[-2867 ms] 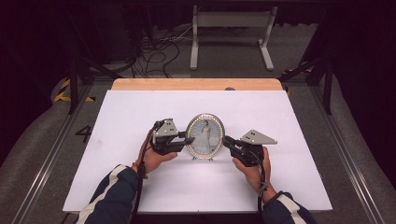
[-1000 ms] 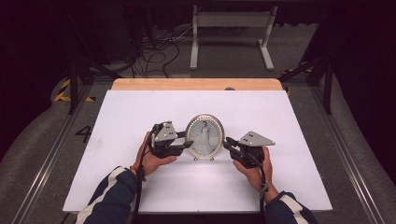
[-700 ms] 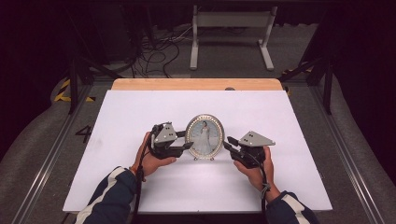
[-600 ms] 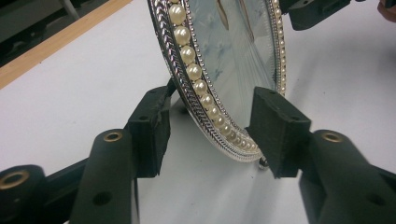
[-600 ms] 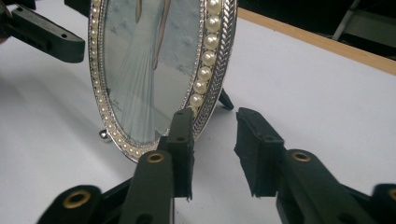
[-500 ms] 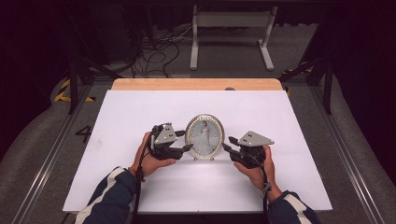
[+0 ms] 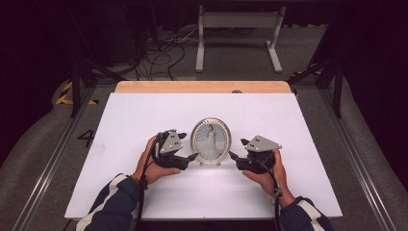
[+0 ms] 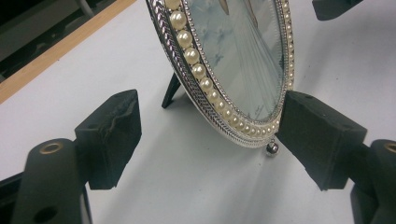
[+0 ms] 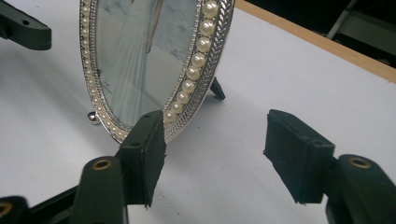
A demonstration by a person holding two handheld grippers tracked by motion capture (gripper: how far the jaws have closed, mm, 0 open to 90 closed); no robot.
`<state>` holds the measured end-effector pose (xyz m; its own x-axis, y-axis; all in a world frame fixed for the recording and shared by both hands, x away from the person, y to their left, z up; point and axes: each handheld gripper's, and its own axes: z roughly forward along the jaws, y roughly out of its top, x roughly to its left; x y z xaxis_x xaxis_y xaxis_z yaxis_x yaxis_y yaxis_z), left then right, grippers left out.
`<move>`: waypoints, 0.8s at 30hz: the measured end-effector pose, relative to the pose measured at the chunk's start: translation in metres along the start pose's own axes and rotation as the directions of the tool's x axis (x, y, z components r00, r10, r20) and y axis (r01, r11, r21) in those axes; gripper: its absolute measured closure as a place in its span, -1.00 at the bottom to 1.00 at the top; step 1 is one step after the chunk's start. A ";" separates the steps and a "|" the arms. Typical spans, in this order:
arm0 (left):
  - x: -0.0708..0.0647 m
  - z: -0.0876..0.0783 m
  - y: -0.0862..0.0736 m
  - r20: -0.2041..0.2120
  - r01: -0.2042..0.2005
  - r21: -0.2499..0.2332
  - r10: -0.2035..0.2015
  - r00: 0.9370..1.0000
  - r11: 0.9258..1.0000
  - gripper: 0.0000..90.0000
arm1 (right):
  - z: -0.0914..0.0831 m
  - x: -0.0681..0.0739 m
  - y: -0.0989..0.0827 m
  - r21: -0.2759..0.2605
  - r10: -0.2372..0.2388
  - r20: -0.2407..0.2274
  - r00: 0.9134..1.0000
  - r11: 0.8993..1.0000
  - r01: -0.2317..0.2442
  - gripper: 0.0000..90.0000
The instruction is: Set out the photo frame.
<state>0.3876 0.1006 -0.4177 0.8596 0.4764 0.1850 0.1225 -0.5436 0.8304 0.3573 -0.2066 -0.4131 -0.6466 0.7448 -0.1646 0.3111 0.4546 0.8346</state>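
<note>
The left hand-held gripper (image 7: 191,157) and the right hand-held gripper (image 7: 234,156) have both just been opening. Each now stands wide, its jaws to either side of the lower rim of the oval picture frame (image 7: 210,140), neither clamping it. The frame stands upright mid-bench (image 7: 144,110) on its rear strut, long axis vertical, portrait facing the person.

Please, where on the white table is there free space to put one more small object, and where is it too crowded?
Free: the table strip between the oval photo frame and the wooden far edge, and both outer sides. Crowded: the middle, where the left gripper and right gripper flank the frame with open jaws.
</note>
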 end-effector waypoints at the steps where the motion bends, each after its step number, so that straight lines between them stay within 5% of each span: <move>1: -0.001 -0.001 -0.001 -0.011 -0.005 -0.001 0.005 1.000 1.000 -0.52 | 0.000 0.000 0.000 -0.001 0.001 -0.001 1.000 1.000 -0.001 -0.18; 24: -0.002 -0.023 -0.023 -0.022 -0.001 0.013 0.002 1.000 1.000 -0.64 | -0.012 -0.007 -0.009 0.039 -0.054 0.047 0.997 0.998 0.053 -0.44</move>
<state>0.3718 0.1280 -0.4251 0.8486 0.4906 0.1979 0.1276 -0.5529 0.8234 0.3506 -0.2214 -0.4129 -0.6294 0.7410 -0.2342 0.3033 0.5117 0.8039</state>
